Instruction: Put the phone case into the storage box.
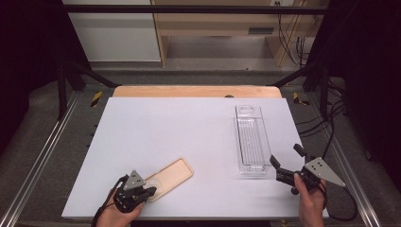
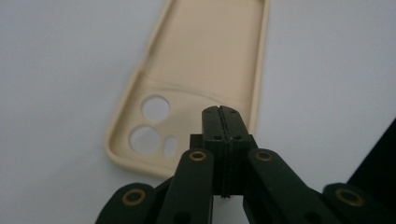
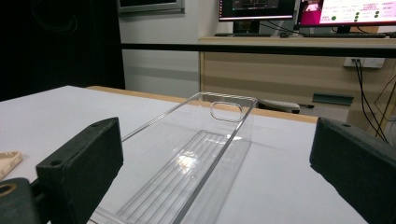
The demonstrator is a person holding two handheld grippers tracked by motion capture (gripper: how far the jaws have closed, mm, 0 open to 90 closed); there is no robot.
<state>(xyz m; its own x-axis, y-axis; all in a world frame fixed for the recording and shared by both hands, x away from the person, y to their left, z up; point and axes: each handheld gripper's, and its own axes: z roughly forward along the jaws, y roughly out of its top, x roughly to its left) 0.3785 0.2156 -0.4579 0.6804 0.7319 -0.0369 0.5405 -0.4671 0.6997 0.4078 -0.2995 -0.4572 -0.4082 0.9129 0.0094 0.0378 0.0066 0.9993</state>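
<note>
The phone case [image 1: 169, 178], beige and flexible in look, lies flat on the white desk [image 1: 179, 137], near its front edge and on its left side, inner face up. It sits at a slant, one end toward the front left, the other toward the middle of the desk. In the left gripper view, the phone case [image 2: 205, 65] shows two round camera holes and a small oval hole at its near end, with a raised rim all around.

The left claw [image 1: 150, 191] is over the near, front-left end of the phone case. In the left gripper view, the left claw [image 2: 222, 123] has its two black jaws pressed together with nothing between them; the tips stand above the camera-hole end, just right of the holes. Whether the tips touch the case cannot be told. A hand [image 1: 124, 213] holds this claw from the bottom edge.

The clear plastic tray [image 1: 250, 139] lies on the right side of the desk, lengthwise from front to back, well apart from the phone case. In the right gripper view, the tray [image 3: 201, 158] has a ribbed floor and an oval cut-out in its far wall.

The right claw [image 1: 279, 163] is just beside the near right corner of the tray, jaws spread wide and empty. In the right gripper view, the right claw [image 3: 219, 172] frames the near end of the tray between its jaws.
</note>
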